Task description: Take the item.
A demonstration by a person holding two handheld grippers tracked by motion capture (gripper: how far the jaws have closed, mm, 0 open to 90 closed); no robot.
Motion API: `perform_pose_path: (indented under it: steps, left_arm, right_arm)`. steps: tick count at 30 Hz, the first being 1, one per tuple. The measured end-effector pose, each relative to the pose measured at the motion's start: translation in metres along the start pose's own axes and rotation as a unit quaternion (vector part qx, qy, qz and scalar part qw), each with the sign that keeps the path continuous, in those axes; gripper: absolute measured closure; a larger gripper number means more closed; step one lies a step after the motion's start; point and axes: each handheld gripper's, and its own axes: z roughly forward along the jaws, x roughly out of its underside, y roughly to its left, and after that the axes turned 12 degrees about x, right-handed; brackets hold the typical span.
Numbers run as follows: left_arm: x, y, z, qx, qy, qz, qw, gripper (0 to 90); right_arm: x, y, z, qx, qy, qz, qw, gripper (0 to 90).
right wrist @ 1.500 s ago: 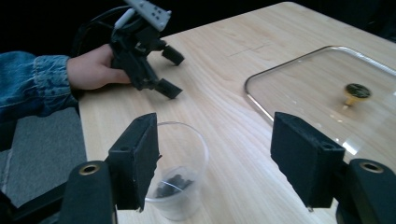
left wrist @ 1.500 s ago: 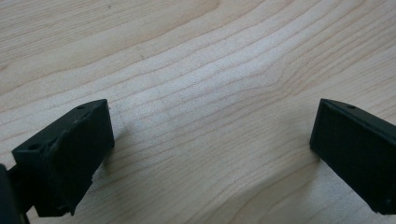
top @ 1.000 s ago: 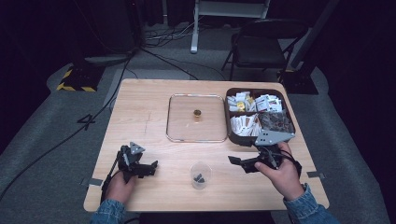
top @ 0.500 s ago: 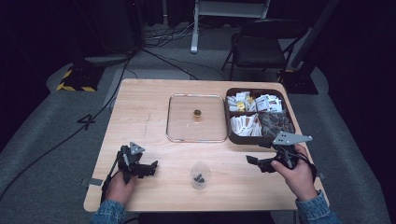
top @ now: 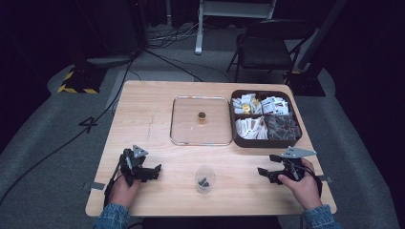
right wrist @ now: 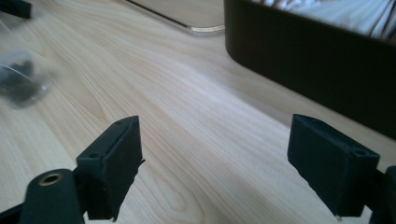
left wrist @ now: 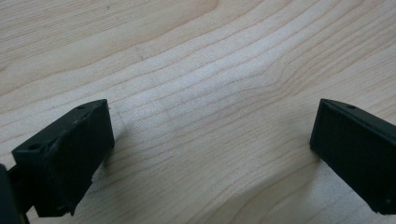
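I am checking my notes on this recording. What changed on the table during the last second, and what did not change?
The right hand-held gripper moved away from the clear cup, toward the person's right and the near table edge; its jaws are open and empty. The left hand-held gripper, the cup, the glass tray and the dark box stayed where they were.

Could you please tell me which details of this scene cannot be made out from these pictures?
- Dark contents of the clear cup: too small in the high view, blurred in the right gripper view.
- Print on the packets in the black box: too small in the high view; cut off by the top edge in the right gripper view.
- Small gold object on the glass tray: too small to identify.
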Motion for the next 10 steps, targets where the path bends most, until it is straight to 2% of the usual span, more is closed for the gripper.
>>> perform_pose_path:
  steps: [5,7,8,10]
  left_arm:
    - [0.0,0.0,0.0,0.002,0.002,0.001,1.0,0.0]
    - [-0.001,0.001,0.0,0.003,0.002,0.003,1.0,0.0]
    - [-0.001,0.001,0.0,0.003,0.002,0.003,1.0,0.0]
    - [-0.001,0.001,0.0,0.003,0.002,0.002,1.0,0.0]
  right_arm:
    - [0.017,0.0,0.01,0.018,0.024,-0.025,0.9992,17.8]
    - [0.022,0.0,0.013,0.021,0.031,-0.024,0.999,17.2]
    - [0.024,0.0,0.014,0.022,0.03,-0.025,0.999,16.3]
    - [0.027,0.002,0.015,0.037,0.02,-0.049,0.9979,15.8]
